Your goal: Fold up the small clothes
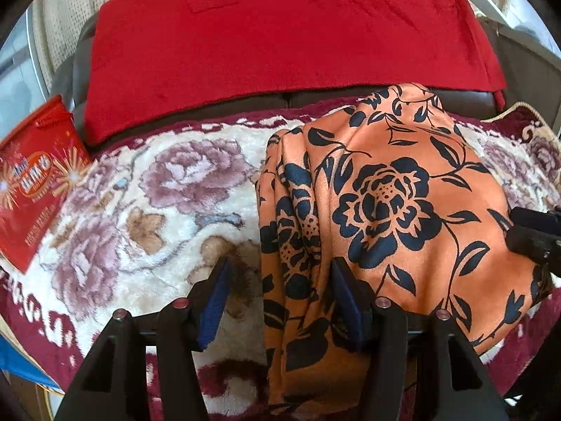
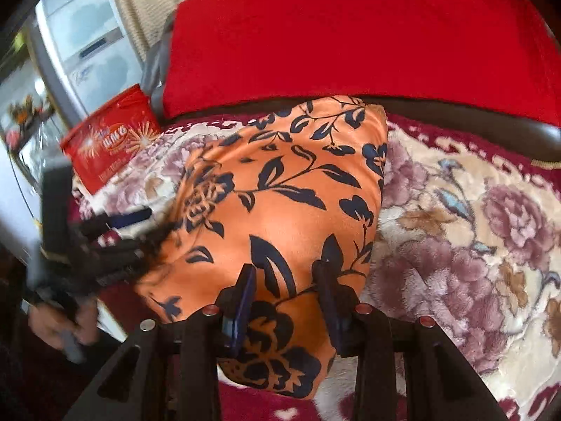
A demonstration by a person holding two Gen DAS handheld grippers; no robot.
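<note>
An orange cloth with a black flower print [image 1: 385, 193] lies folded on a plush floral blanket [image 1: 157, 193]. My left gripper [image 1: 279, 277] stands open over the cloth's left edge, one finger above the blanket and the other above the cloth; nothing is pinched. The black body of my right gripper [image 1: 533, 235] juts in at the cloth's right side. In the right wrist view the same cloth [image 2: 287, 189] fills the middle. My right gripper [image 2: 286, 279] hangs open over its near part, the fabric showing flat through the gap. My left gripper [image 2: 119, 224] is a blur at the cloth's left edge, held by a hand [image 2: 52, 326].
A red blanket [image 1: 280, 35] drapes the dark sofa back behind the cloth. A red printed packet [image 1: 35, 179] leans at the far left of the seat. A white appliance [image 2: 80, 35] stands beyond the sofa's left end. Bare plush blanket [image 2: 473, 228] spreads right of the cloth.
</note>
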